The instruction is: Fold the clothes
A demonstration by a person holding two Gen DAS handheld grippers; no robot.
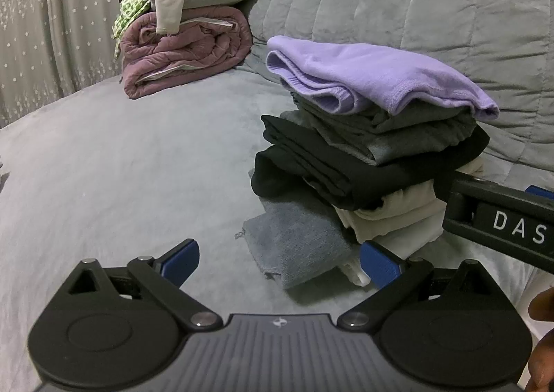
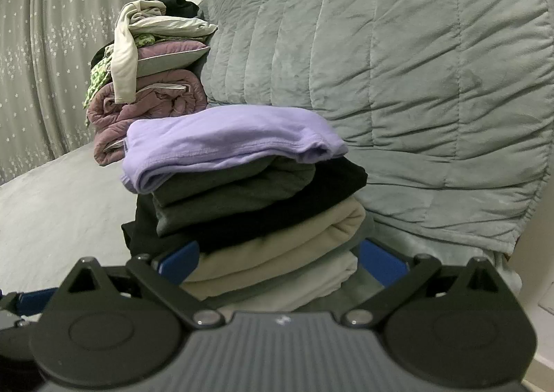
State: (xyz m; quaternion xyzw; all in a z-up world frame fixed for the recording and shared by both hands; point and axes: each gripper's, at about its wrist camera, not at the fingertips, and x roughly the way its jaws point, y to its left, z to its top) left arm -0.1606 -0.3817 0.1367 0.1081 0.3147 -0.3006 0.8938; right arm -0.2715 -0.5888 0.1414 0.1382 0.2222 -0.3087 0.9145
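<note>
A stack of folded clothes (image 1: 374,156) stands on the grey bed, topped by a lilac garment (image 1: 381,77) over grey, black and cream layers, with a grey towel (image 1: 294,243) at the bottom. My left gripper (image 1: 280,264) is open just in front of the towel's corner, holding nothing. The right gripper's black body (image 1: 502,219) reaches in from the right at the cream layers. In the right wrist view the stack (image 2: 242,184) fills the middle, and my right gripper (image 2: 280,260) is open with its blue fingers on either side of the cream garments (image 2: 277,253).
A pile of loose clothes sits on a rolled mauve quilt (image 1: 187,53) at the back left, in front of a star-patterned curtain (image 1: 52,28). A quilted grey backrest (image 2: 415,80) rises behind the stack. Flat grey bedcover (image 1: 121,156) spreads to the left. A hand (image 1: 543,305) shows at the right edge.
</note>
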